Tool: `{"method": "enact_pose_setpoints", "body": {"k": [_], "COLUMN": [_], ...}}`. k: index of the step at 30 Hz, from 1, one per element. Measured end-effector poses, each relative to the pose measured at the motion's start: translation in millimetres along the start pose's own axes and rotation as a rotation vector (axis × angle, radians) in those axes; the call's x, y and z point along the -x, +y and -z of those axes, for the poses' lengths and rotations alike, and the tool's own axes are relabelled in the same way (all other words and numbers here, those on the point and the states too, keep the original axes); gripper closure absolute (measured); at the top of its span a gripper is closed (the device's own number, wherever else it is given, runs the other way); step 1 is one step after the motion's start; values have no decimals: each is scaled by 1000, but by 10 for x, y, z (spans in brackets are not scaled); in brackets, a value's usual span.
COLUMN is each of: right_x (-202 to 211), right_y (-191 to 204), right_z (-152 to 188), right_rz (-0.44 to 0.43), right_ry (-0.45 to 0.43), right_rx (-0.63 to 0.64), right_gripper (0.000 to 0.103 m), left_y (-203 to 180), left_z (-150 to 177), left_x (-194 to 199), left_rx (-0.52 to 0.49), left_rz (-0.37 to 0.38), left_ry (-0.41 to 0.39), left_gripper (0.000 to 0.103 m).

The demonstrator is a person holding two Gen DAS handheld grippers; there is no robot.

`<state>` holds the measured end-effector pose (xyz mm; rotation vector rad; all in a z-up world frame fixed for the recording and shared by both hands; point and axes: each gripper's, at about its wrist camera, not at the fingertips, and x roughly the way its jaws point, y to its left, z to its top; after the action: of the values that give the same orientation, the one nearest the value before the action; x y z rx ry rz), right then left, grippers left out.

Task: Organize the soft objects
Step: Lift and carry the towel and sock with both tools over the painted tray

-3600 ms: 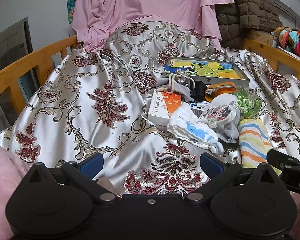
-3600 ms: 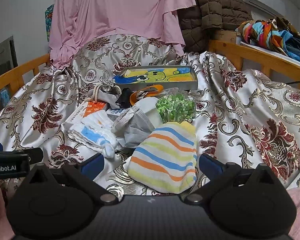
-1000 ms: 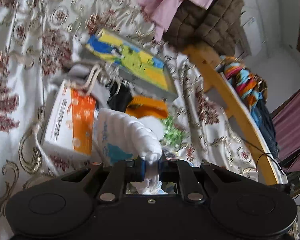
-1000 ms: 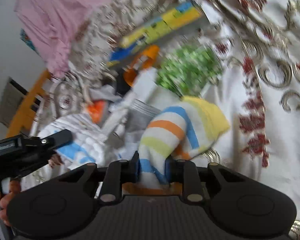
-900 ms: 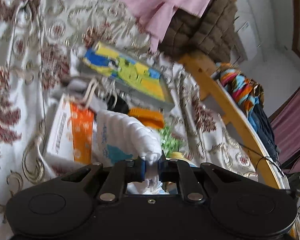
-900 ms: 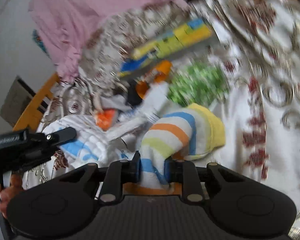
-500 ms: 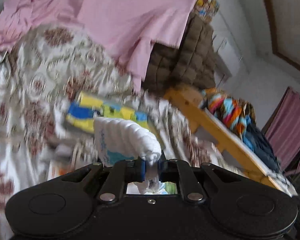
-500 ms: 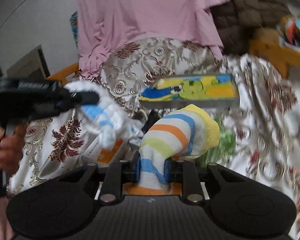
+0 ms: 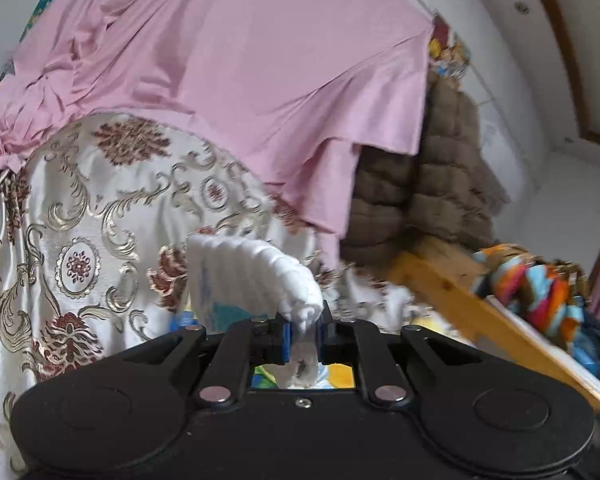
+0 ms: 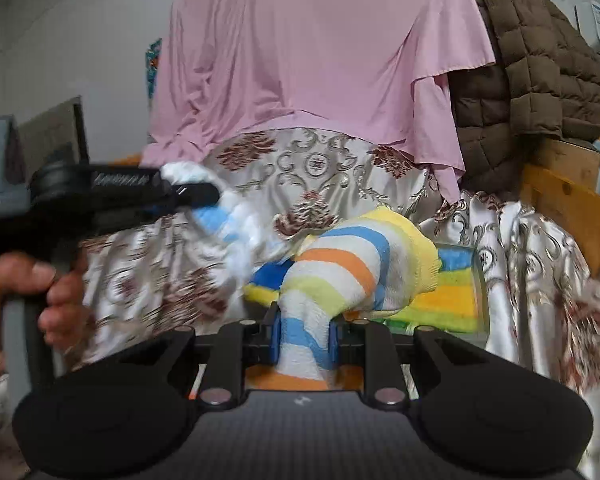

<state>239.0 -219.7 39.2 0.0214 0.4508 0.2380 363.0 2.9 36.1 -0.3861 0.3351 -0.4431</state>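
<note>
Left claw (image 9: 303,338): clamped tight on a white ribbed cloth (image 9: 256,276) with a pale blue patch; the blue pads pinch a bunched end of it and the rest stands up and fans out ahead of the fingers, clear of the bed.
Left claw seen from the right wrist (image 10: 196,194): it reaches in from the left edge of that view, held by a hand (image 10: 32,292) on its handle; the white ribbed cloth (image 10: 236,232) hangs from its tip, blurred.
Right claw (image 10: 305,338): closed on a striped cloth (image 10: 340,276), white with orange, blue, pale green and yellow bands; the pads squeeze its narrow end and the wider yellow-edged end bulges up and to the right, off the bed.
The two cloths: near each other in the air; whether they touch cannot be told, since the white one is smeared.
Bed (image 10: 324,168): covered in a silvery brocade spread with dark red flowers, rising to a hump at the head end.
Picture box (image 10: 456,280): yellow, blue and green lid, lying on the spread just behind the striped cloth.
Pink sheet (image 9: 236,64): draped over the head end of the bed.
Brown quilted blanket (image 10: 532,72): hung beside the pink sheet, toward the right side.
Wooden rail (image 9: 460,280): along the right edge of the bed, with a bundle of bright multicoloured fabric (image 9: 540,288) past it.
</note>
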Motion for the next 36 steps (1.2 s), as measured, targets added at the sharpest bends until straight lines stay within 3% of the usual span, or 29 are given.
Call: {"method": "enact_pose_setpoints", "body": {"k": [9,19,26,36], "right_x": [-1290,-2278,-2737,-2861], "right_y": [-348,-359,-263,-244], "right_z": [-459,-594,-419,-314], "right_rz": [22,168,236,228], "right_ry": [26,132,212,269], "right_rx": [-78,-77,-57,-32], "right_gripper": [78,78,77,71], "left_y": [484,739,894,871], "left_z": [-2,214,288,373], "left_x": [-759,-1192,-1323,-1429], "left_rx": [140,174,191,139], "left_rz": [36,6,-14,-68], "left_ry": [16,130,141,233], "left_gripper": [91,91,91,86]}}
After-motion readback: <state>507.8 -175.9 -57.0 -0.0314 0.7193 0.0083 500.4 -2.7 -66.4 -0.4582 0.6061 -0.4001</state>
